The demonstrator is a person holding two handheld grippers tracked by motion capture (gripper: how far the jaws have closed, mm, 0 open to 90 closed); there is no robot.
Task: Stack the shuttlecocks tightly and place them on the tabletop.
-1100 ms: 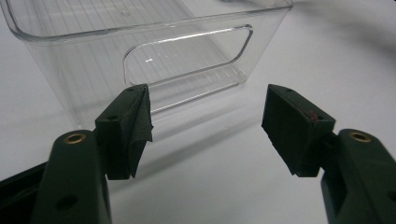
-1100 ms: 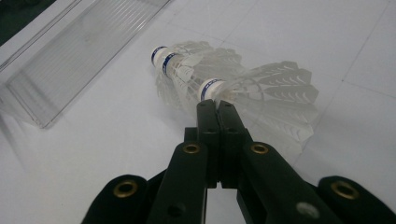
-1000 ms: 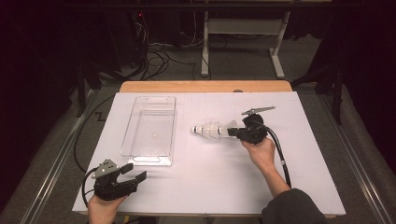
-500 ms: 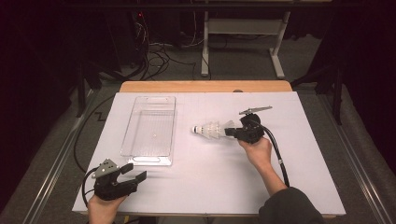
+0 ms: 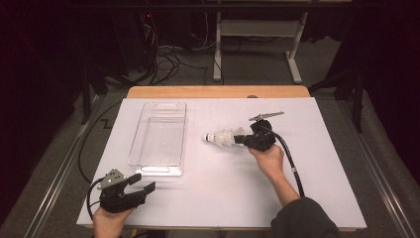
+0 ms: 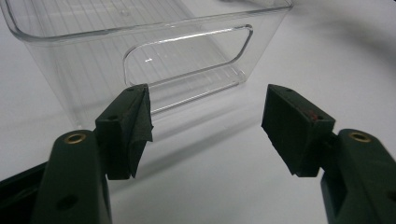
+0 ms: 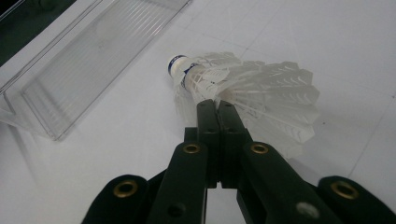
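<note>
Two grippers in play, one shuttlecock (image 5: 221, 138). Right gripper (image 5: 241, 139) is clamped on the feather skirt of the shuttlecock, jaws pressed right together, cork end pointing toward the clear bin (image 5: 174, 107). Shuttlecock sits mid-table, a little right of the bin, apart from it; can't tell from above if it's lifted or resting on the white table (image 5: 327, 168). Left gripper (image 5: 142, 184) idles at the near left corner, jaws wide, nothing between them, aimed at the bin's near end. My read: step in hand is carrying the shuttlecock over to drop in the bin. To do it well: keep the pinch light, since feathers crush and the grip is on thin vanes at one edge, so it may swing or slip; lift clear of the bin wall, come in over the middle, cork end low, then let go. Right gripper view gives what the high view can't: the shut jaws biting the feather edge (image 7: 224, 95) and the blue band on the cork. Left gripper view adds the cut-out handle in the bin's end wall (image 6: 187, 56).
</note>
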